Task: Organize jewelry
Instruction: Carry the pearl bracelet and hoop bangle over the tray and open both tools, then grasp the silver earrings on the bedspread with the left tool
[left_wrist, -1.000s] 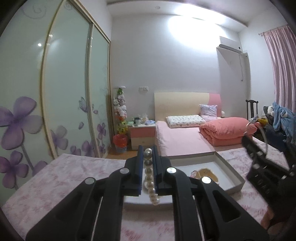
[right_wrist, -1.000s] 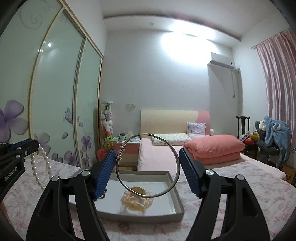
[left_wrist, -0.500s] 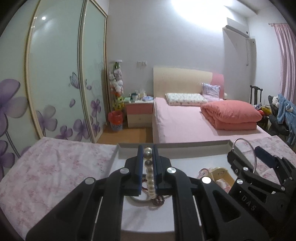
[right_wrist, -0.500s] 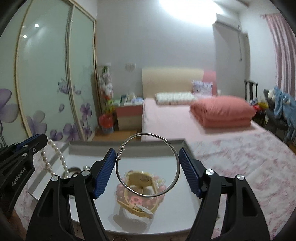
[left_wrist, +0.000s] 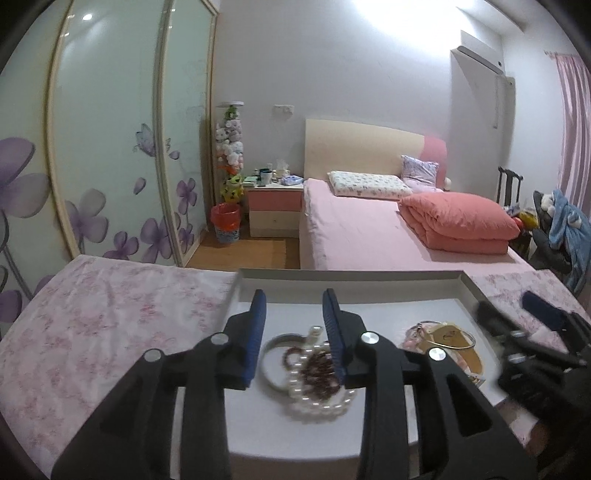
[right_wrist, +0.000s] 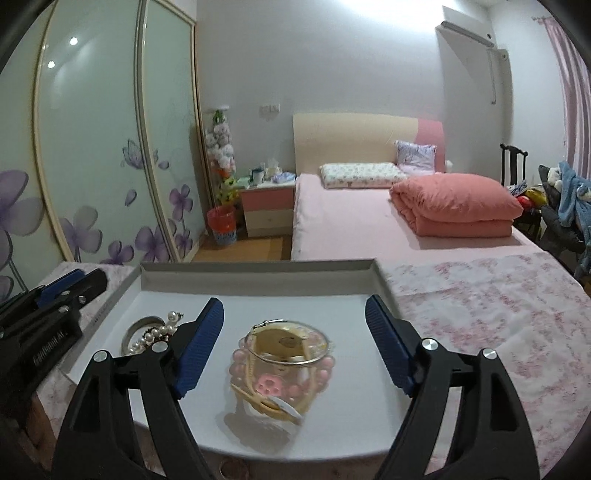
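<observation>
Item 1: my left gripper, previously pinching the pearl strand, now spread. Item 2: my right gripper released; bangle dropped into tray.

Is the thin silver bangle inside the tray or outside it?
Inside. The silver bangle lies on the yellow watch in the white tray.
</observation>
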